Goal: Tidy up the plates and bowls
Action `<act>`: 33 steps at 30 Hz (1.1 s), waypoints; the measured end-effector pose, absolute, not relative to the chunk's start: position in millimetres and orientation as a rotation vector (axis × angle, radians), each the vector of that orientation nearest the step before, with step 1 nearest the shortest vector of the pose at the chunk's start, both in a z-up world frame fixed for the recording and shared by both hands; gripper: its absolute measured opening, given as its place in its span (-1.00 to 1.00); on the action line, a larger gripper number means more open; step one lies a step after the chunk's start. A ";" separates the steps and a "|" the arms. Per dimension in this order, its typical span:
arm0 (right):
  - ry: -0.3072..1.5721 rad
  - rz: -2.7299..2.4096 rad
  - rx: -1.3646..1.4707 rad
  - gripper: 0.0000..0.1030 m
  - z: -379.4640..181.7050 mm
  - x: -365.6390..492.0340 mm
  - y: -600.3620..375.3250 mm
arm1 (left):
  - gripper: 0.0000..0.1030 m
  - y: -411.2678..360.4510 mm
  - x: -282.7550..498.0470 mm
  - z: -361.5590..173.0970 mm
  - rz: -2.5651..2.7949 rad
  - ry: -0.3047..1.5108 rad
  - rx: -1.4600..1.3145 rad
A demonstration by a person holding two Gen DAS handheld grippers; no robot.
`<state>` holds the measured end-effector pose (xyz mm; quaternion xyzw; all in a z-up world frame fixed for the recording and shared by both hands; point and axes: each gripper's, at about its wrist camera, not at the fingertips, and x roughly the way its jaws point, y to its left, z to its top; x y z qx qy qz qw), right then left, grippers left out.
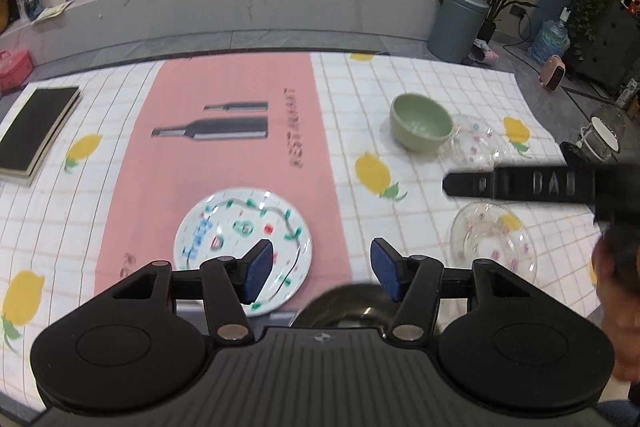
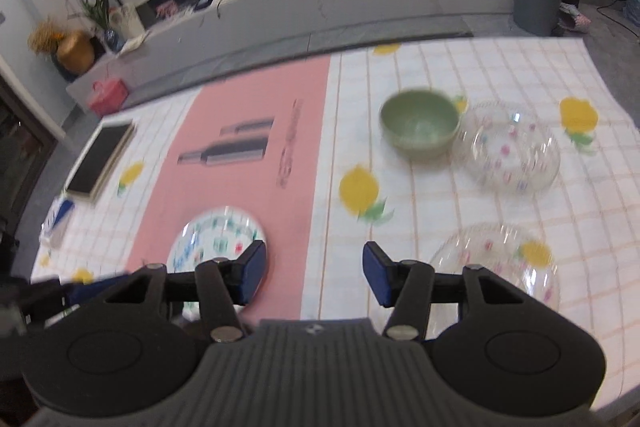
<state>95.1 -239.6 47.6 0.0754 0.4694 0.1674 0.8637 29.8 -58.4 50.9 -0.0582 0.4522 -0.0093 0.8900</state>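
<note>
We held our left gripper [image 1: 322, 269] and right gripper [image 2: 314, 277] released, nothing between the pads; the painted plate [image 1: 240, 231] lay on the pink mat [image 1: 224, 147]; right of that mat sat the green bowl [image 1: 420, 123], two glass bowls [image 1: 492, 239] beside it.

Left gripper [image 1: 322, 269] and right gripper [image 2: 314, 273] are held angled downward, jaws parted, nothing gripped between the blue pads.
</note>
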 end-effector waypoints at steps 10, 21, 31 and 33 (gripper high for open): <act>1.001 0.217 0.232 0.10 26.6 155.9 -302.2 | 0.40 -86.8 85.7 59.8 -0.039 0.916 -0.075; 1.012 0.161 0.277 0.10 3.3 191.1 -309.8 | 0.40 -110.3 157.9 24.7 -0.069 1.009 -0.063; 1.013 0.084 0.297 0.10 -15.8 222.4 -315.2 | 0.40 -120.0 211.6 11.8 -0.067 1.047 -0.027; 1.018 0.062 0.312 0.09 -22.0 227.2 -318.1 | 0.40 -121.4 223.7 7.0 -0.078 1.063 -0.034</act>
